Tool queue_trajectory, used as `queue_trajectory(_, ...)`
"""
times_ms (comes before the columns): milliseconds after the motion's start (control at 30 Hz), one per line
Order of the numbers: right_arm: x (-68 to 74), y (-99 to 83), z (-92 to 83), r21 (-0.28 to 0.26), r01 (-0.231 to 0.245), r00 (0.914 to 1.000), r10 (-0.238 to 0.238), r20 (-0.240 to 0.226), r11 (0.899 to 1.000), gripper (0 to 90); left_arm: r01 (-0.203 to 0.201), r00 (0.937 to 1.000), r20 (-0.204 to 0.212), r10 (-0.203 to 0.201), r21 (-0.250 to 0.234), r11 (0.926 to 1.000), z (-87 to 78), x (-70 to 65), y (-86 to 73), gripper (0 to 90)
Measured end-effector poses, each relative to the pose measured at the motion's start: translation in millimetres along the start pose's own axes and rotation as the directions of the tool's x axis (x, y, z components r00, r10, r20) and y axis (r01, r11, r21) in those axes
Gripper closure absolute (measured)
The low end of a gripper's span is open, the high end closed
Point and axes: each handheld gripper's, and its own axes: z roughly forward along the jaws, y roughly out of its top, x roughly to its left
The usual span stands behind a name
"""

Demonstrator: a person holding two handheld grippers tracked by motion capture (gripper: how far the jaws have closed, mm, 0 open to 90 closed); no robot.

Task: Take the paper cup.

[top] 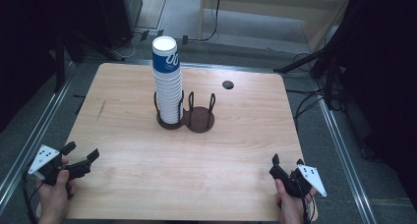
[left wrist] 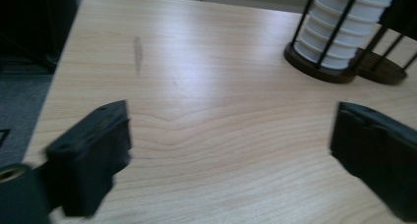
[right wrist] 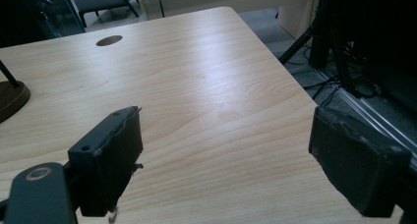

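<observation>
A tall stack of paper cups (top: 166, 81) stands upright in the left ring of a dark two-ring cup holder (top: 187, 117) near the middle of the light wooden table (top: 133, 150), a little toward its far side. The stack's long axis runs vertically; the cups are nested mouth-up, with the top cup's white open rim facing the ceiling and a blue band with white lettering around that top cup, the ones below it white. Thin black wire uprights of the holder rise beside the lower part of the stack, and the holder's right ring is empty. In the left gripper view the stack (left wrist: 346, 27) and the holder's base (left wrist: 344, 69) sit at the upper right, well apart from the jaws. A small dark round hole (top: 227, 84) lies in the tabletop to the right of the holder, toward the far edge. The left gripper (top: 78, 157) is held by the left hand (top: 55, 192) at the table's near left corner, its jaws spread wide with nothing between them, pointing toward the table's middle. The right gripper (top: 287, 161) is held by the right hand (top: 289, 204) at the near right corner, its jaws likewise wide apart and empty, over bare wood, pointing away from the person.
</observation>
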Motion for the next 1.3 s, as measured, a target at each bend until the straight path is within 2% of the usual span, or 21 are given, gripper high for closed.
queue_trajectory(33, 0.0, 0.0, 0.0, 0.000, 0.000, 1.0000, 0.000, 0.000, 1.000, 13.3, -0.002, 0.9999, 0.017, 0.002, 0.003, 1.0000, 0.0, 0.3, -0.3, 1.6)
queue_trajectory(100, 2.2, 1.8, -1.0, -0.004, 0.031, 0.9995, -0.031, 0.008, 1.000, 13.4, 0.008, 0.9998, 0.015, -0.008, 0.004, 1.0000, 0.6, 1.4, -0.3, 0.7)
queue_trajectory(133, 3.8, 3.0, -0.9, 0.001, 0.029, 0.9995, -0.029, 0.012, 1.000, 13.4, 0.022, 0.9997, 0.006, -0.022, 0.009, 0.9997, 1.0, 2.3, -0.2, 0.7)
queue_trajectory(200, 11.0, 8.4, -1.2, 0.002, -0.004, 0.9999, 0.004, -0.011, 1.000, 13.4, 0.052, 0.9986, -0.003, -0.052, 0.017, 0.9985, 1.7, 5.3, -0.2, 0.7)
queue_trajectory(267, 20.7, 14.5, -1.4, -0.015, 0.011, 0.9996, -0.011, -0.026, 1.000, 13.4, 0.068, 0.9977, -0.001, -0.068, 0.022, 0.9975, 2.9, 6.9, 0.0, 0.7)
queue_trajectory(300, 20.7, 14.5, -1.4, -0.015, 0.011, 0.9996, -0.011, -0.026, 1.000, 13.4, 0.066, 0.9978, 0.007, -0.067, 0.029, 0.9974, 3.4, 7.4, 0.3, 0.7)
queue_trajectory(333, 26.8, 18.7, -1.7, -0.026, 0.022, 0.9990, -0.023, -0.038, 0.999, 13.4, 0.060, 0.9982, 0.008, -0.060, 0.038, 0.9975, 4.7, 6.6, 0.4, 0.7)
queue_trajectory(367, 41.9, 27.6, -3.7, -0.048, 0.035, 0.9966, -0.039, -0.073, 0.998, 13.4, 0.046, 0.9989, 0.002, -0.047, 0.044, 0.9980, 5.4, 5.2, 0.4, 0.7)
queue_trajectory(467, 62.3, 36.5, -5.9, -0.070, 0.056, 0.9906, -0.064, -0.121, 0.996, 13.4, 0.022, 0.9998, -0.003, -0.022, 0.041, 0.9989, 4.7, 2.2, -0.4, 0.7)
queue_trajectory(500, 62.3, 36.5, -5.9, -0.070, 0.056, 0.9906, -0.064, -0.121, 0.996, 13.4, 0.021, 0.9998, 0.002, -0.021, 0.036, 0.9991, 4.2, 2.3, -0.6, 0.7)
queue_trajectory(600, 80.0, 42.6, -5.7, -0.074, 0.078, 0.9844, -0.088, -0.152, 0.994, 13.2, 0.023, 0.9997, 0.001, -0.023, 0.031, 0.9993, 3.9, 2.5, -0.6, 0.7)
queue_trajectory(733, 102.3, 52.0, -4.3, -0.069, 0.085, 0.9739, -0.098, -0.205, 0.994, 10.3, 0.003, 1.0000, -0.007, -0.003, 0.032, 0.9995, 4.2, 0.0, -0.7, 0.7)
queue_trajectory(767, 105.7, 53.6, -3.7, -0.068, 0.089, 0.9727, -0.101, -0.209, 0.994, 9.5, 0.002, 1.0000, -0.006, -0.002, 0.032, 0.9995, 4.4, -0.4, -0.6, 0.7)
queue_trajectory(800, 115.5, 57.5, -2.3, -0.070, 0.097, 0.9710, -0.110, -0.213, 0.993, 9.4, 0.003, 1.0000, -0.002, -0.003, 0.032, 0.9995, 4.8, -0.3, -0.6, 0.7)
queue_trajectory(833, 115.5, 57.5, -2.3, -0.070, 0.097, 0.9710, -0.110, -0.213, 0.993, 9.4, 0.005, 1.0000, -0.001, -0.005, 0.034, 0.9994, 5.1, 0.1, -0.5, 0.7)
queue_trajectory(933, 135.6, 65.0, 1.5, -0.073, 0.122, 0.9625, -0.136, -0.235, 0.990, 8.1, 0.015, 0.9999, 0.001, -0.015, 0.037, 0.9992, 5.1, 1.0, -0.3, 0.7)
queue_trajectory(967, 135.6, 65.0, 1.5, -0.073, 0.122, 0.9625, -0.136, -0.235, 0.990, 8.1, 0.015, 0.9999, -0.001, -0.015, 0.035, 0.9993, 5.2, 0.8, -0.4, 0.7)
queue_trajectory(1100, 154.9, 73.4, 5.9, -0.071, 0.136, 0.9537, -0.150, -0.260, 0.988, 6.9, 0.005, 1.0000, -0.005, -0.005, 0.041, 0.9991, 5.6, 0.3, -0.2, 0.7)
queue_trajectory(1167, 157.8, 74.5, 6.3, -0.073, 0.137, 0.9521, -0.152, -0.266, 0.988, 6.9, 0.005, 1.0000, -0.005, -0.005, 0.043, 0.9991, 5.7, 0.5, -0.1, 0.7)
queue_trajectory(1200, 165.1, 77.6, 7.6, -0.079, 0.149, 0.9486, -0.165, -0.270, 0.986, 6.8, 0.005, 1.0000, -0.004, -0.005, 0.044, 0.9990, 5.8, 0.6, -0.1, 0.7)
queue_trajectory(1300, 173.2, 81.0, 8.7, -0.084, 0.150, 0.9449, -0.167, -0.281, 0.985, 6.7, 0.006, 1.0000, -0.004, -0.005, 0.047, 0.9989, 6.1, 0.6, 0.1, 0.8)
